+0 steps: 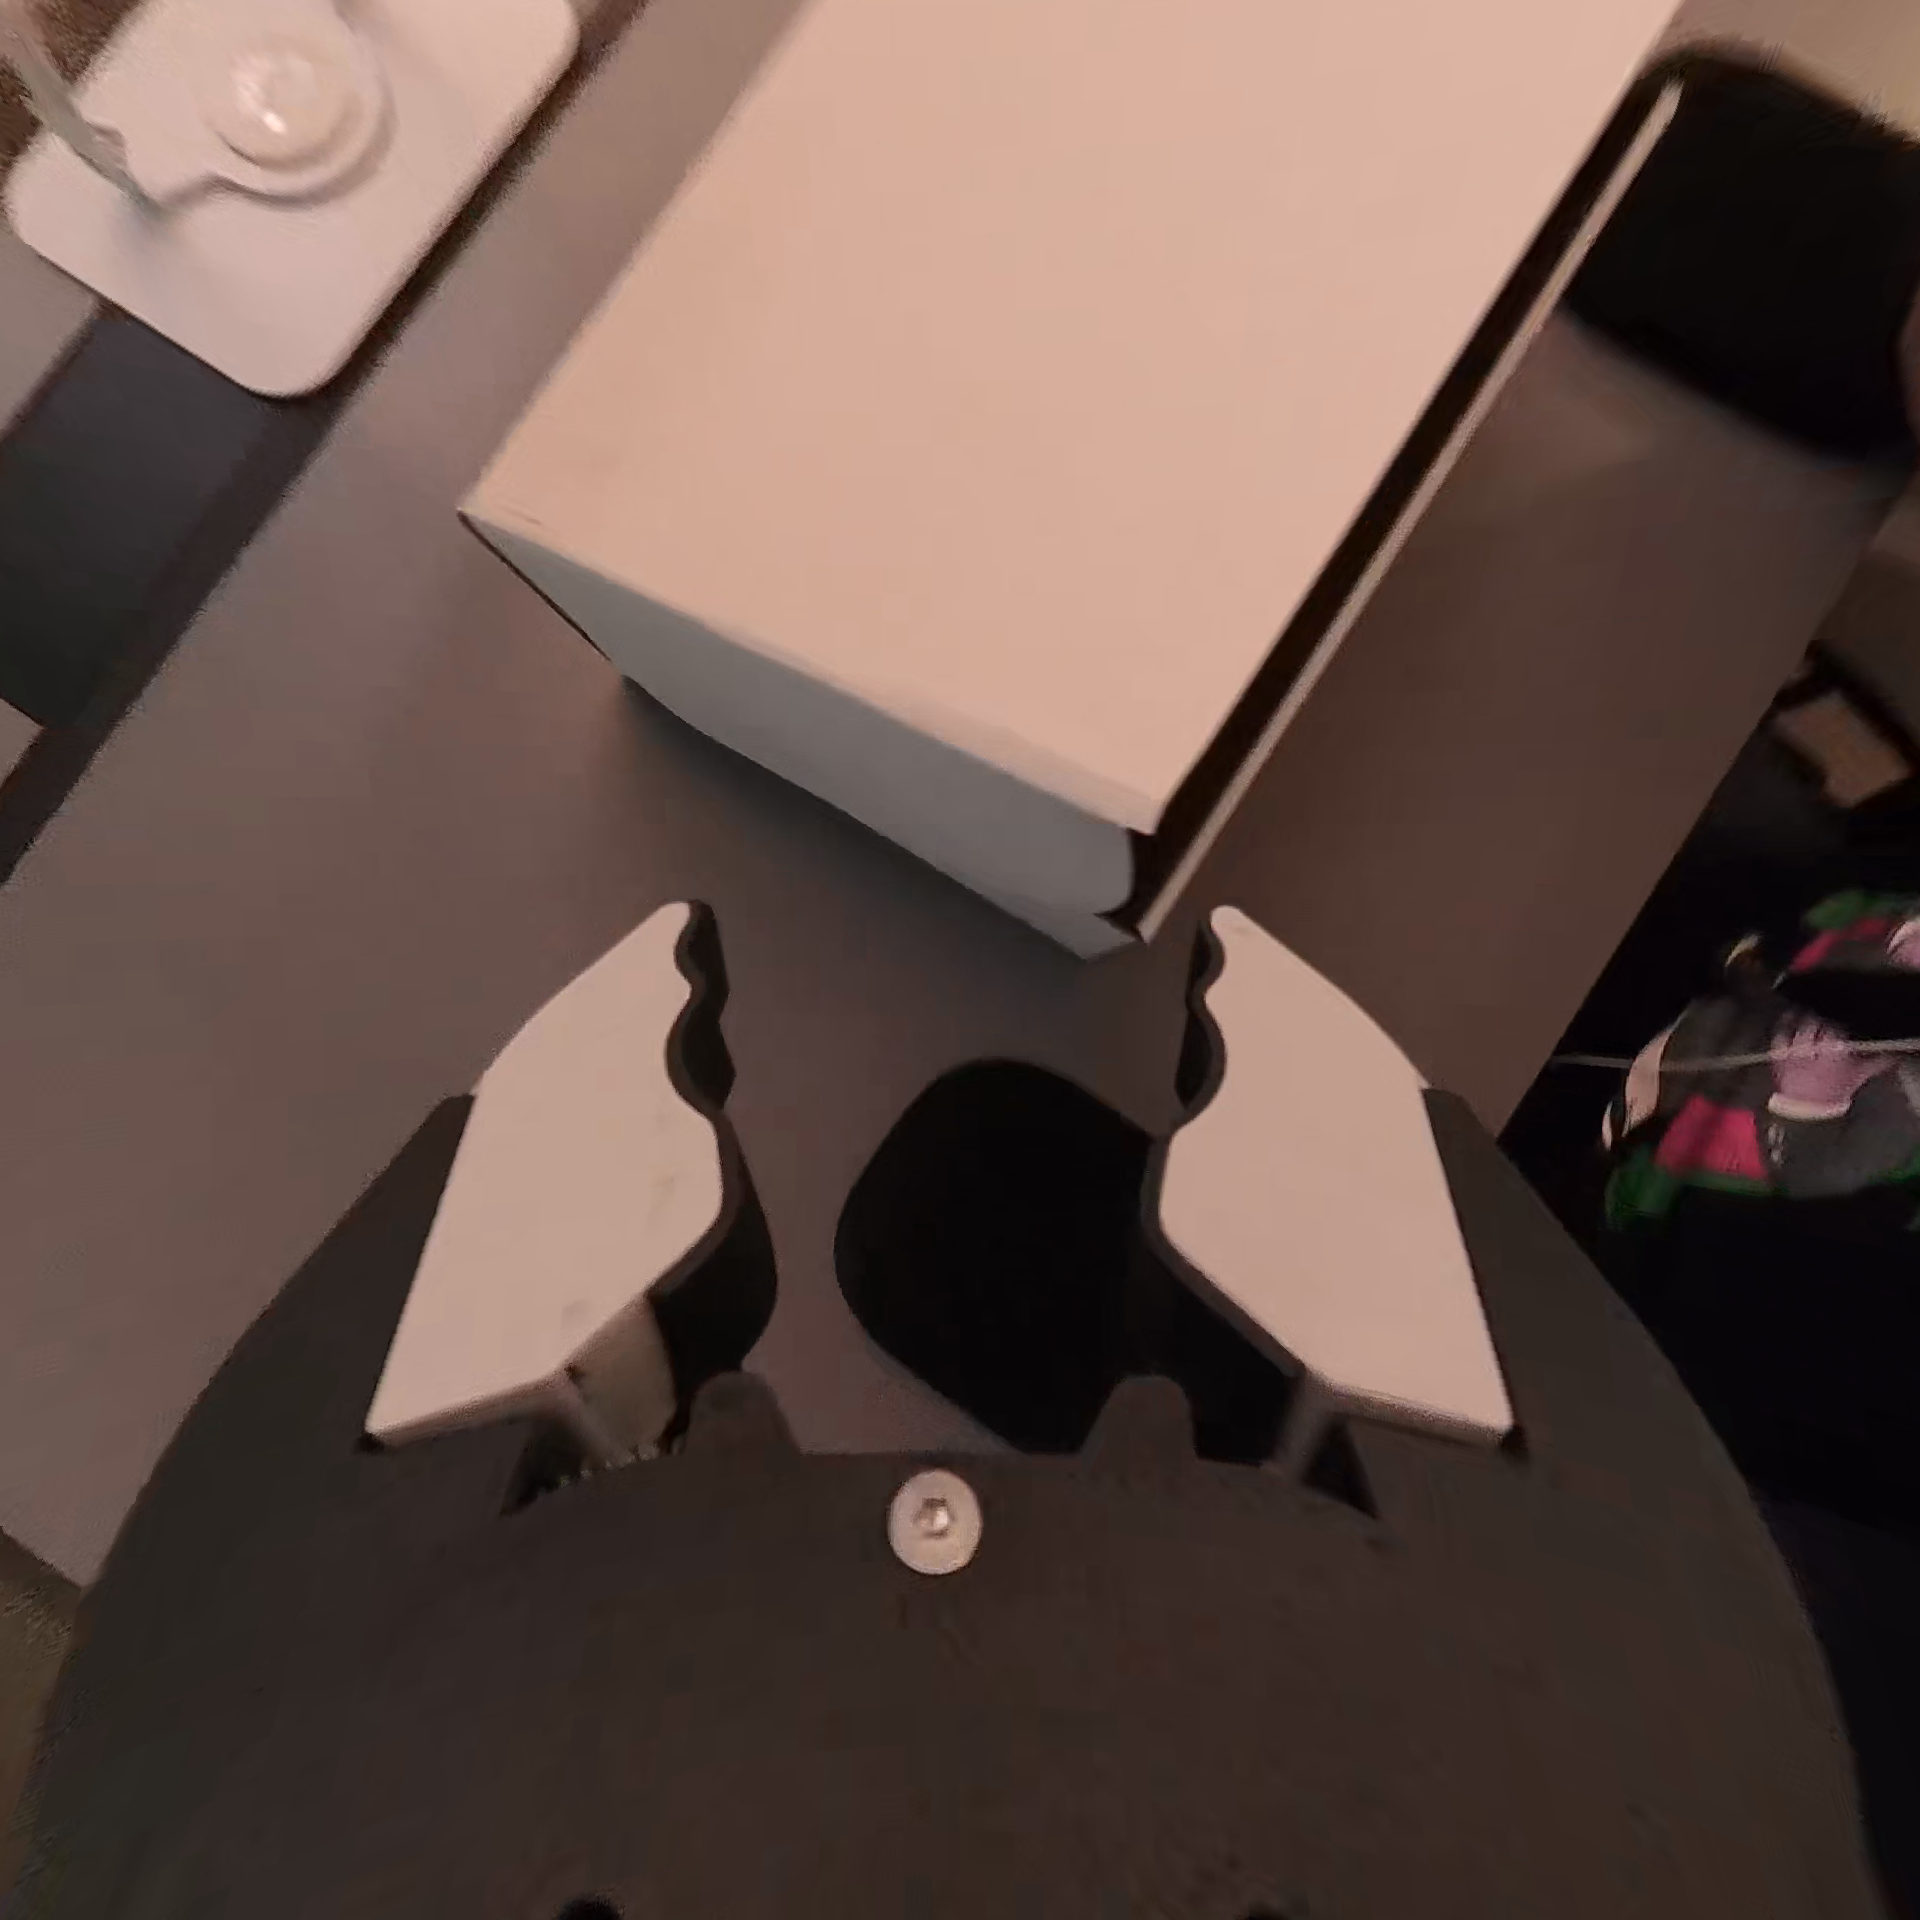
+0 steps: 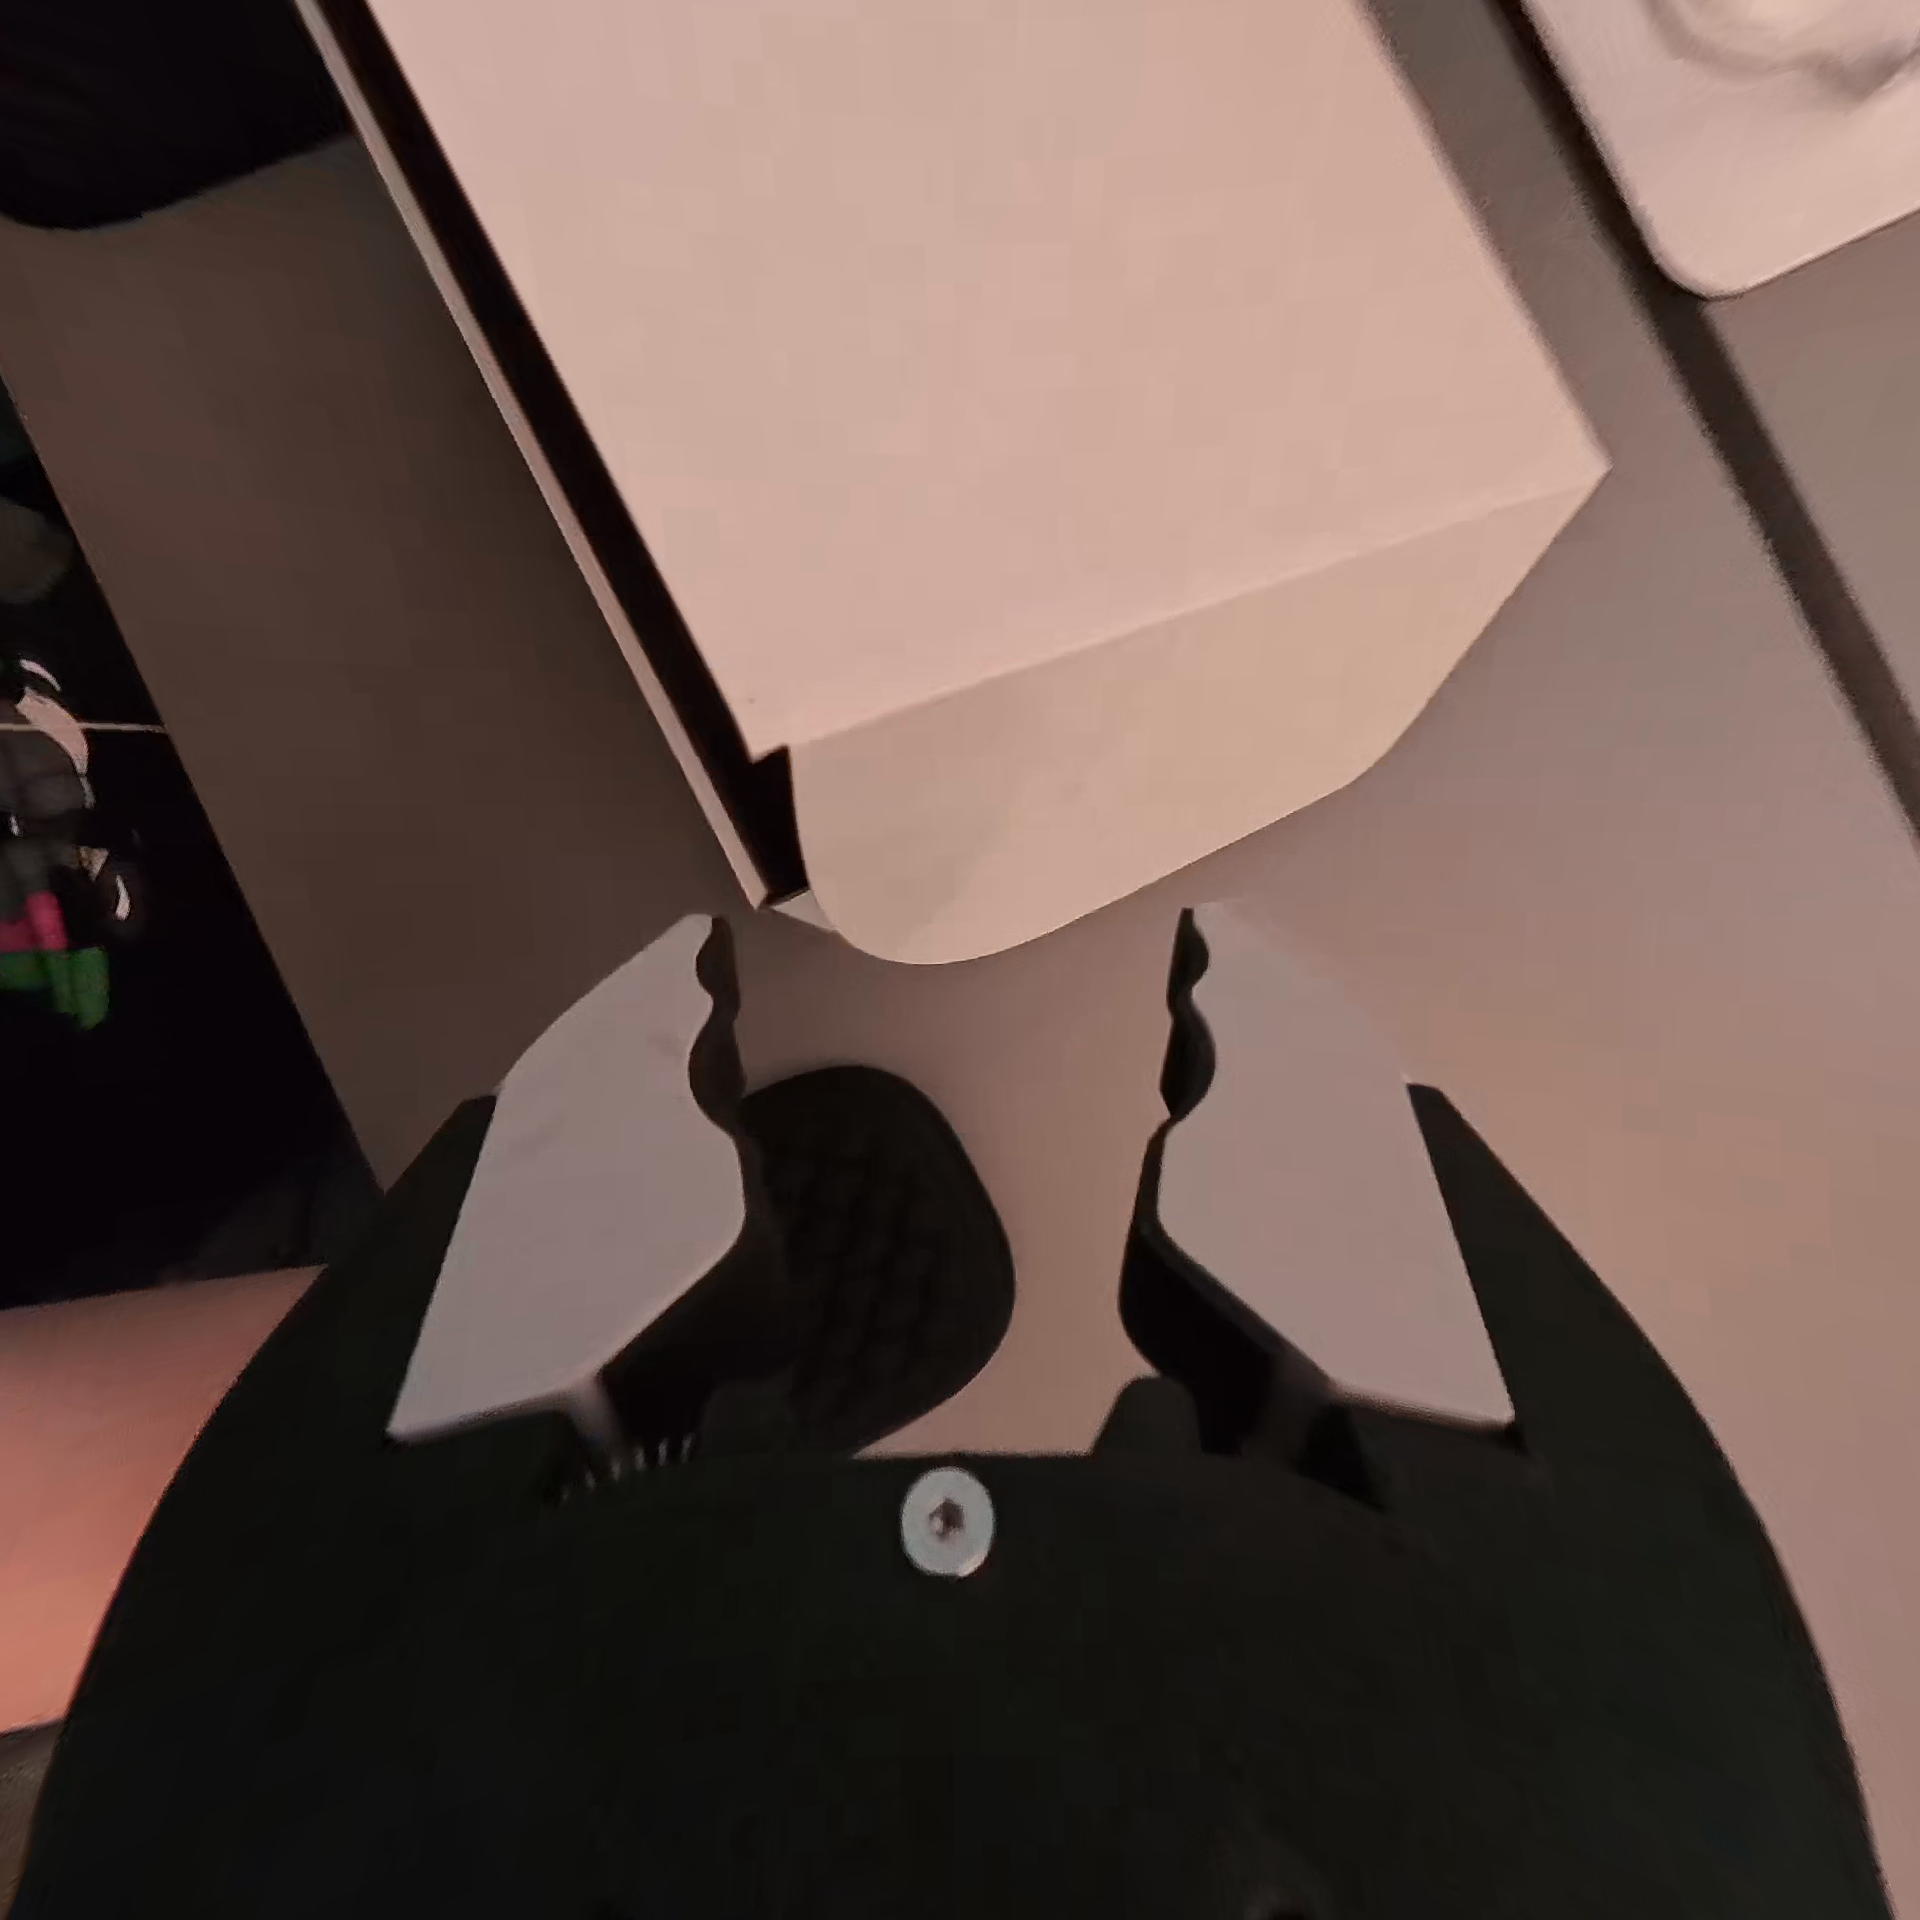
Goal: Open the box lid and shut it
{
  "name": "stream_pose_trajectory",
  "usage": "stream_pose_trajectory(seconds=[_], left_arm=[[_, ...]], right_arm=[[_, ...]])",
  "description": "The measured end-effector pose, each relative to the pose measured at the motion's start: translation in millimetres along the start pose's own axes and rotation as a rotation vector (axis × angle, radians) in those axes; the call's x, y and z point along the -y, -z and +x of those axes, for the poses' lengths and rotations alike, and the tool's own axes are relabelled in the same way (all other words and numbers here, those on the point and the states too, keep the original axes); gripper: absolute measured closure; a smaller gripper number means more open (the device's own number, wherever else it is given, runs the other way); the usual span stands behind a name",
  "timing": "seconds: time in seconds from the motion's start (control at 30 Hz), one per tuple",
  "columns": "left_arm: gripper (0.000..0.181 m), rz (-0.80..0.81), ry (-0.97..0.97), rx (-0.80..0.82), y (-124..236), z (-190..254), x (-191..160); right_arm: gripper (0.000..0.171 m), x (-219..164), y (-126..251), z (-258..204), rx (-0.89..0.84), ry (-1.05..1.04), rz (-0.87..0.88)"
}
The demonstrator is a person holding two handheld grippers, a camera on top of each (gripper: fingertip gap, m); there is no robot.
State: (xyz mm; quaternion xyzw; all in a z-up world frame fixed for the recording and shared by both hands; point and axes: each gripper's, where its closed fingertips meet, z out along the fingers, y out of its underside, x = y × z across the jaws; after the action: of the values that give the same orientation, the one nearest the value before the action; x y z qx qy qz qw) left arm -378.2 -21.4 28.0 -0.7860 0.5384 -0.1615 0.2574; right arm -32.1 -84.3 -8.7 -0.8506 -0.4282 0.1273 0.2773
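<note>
White box (image 1: pixel 997 395) is seen on the table (image 1: pixel 312 831), lid a bit up. L gripper (image 1: pixel 956 925) & R gripper (image 2: pixel 951 925) are spread wide, nothing is held, both near box corners.

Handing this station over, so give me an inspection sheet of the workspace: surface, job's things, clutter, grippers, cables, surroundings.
Surface: dark matte table, bare around the box.
Job's things: white box lies flat on the table; its lid is down, with a dark gap along one long edge.
Clutter: a white rounded tray holding a clear round piece lies beyond the box.
Grippers: left gripper open and empty, just short of a box corner; right gripper open and empty, just short of another corner.
Cables: nothing seen.
Surroundings: dim area past the table edge with a blurred multicoloured object; too blurred to identify.
</note>
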Motion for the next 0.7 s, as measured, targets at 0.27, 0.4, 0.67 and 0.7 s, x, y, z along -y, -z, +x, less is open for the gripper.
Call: stream_pose_trajectory(seconds=[0.27,0.4,0.67,0.7], left_arm=[[0.116,0.113,-0.005,-0.074,-10.7,29.7,38.1],[0.113,0.196,0.058,-0.035,-7.8,31.8,34.9],[0.101,0.493,0.113,0.217,-11.4,26.2,1.3],[0.1,0.513,0.139,0.25,-17.2,19.6,3.6]], right_arm=[[0.128,-1.1,-24.6,-0.7,0.019,-0.109,-0.185],[0.146,20.8,-13.2,-2.3,-0.064,-0.082,-0.13],[0.159,75.6,33.6,24.9,-0.338,-0.215,0.169],[0.16,84.0,40.8,29.9,-0.369,-0.224,0.228]])
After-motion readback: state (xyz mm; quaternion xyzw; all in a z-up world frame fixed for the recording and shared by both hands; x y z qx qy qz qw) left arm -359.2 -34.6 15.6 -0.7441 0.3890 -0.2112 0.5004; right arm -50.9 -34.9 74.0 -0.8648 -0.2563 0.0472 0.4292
